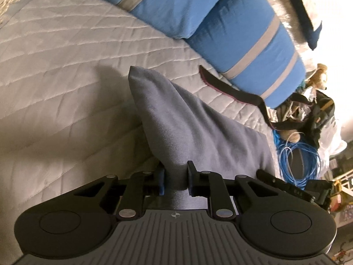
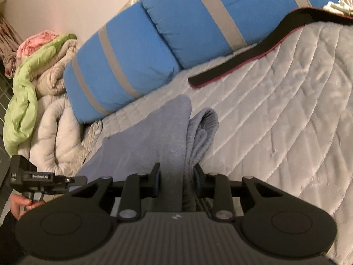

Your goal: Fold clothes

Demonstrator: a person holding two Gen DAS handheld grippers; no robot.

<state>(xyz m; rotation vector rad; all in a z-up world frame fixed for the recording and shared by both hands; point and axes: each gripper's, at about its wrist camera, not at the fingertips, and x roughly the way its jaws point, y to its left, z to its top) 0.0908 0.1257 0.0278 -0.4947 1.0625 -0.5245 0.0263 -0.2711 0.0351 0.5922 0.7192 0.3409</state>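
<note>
A grey-blue fleece garment (image 1: 176, 119) is held up above a quilted grey bedspread (image 1: 66, 66). My left gripper (image 1: 175, 176) is shut on one bunched edge of it; the cloth rises ahead to a folded corner. My right gripper (image 2: 177, 176) is shut on another bunched part of the garment (image 2: 158, 132), with a ribbed cuff or hem (image 2: 203, 128) hanging beside the right finger. The left gripper's body also shows in the right wrist view (image 2: 42, 181), held by a hand at the lower left.
A rolled blue duvet with grey stripes (image 2: 154, 44) lies along the far side of the bed. A black strap with a red edge (image 2: 253, 55) lies on the bedspread (image 2: 286, 110). Piled green and beige bedding (image 2: 39, 88) is at the left. Blue cable coils (image 1: 295, 161) and clutter lie beyond the bed edge.
</note>
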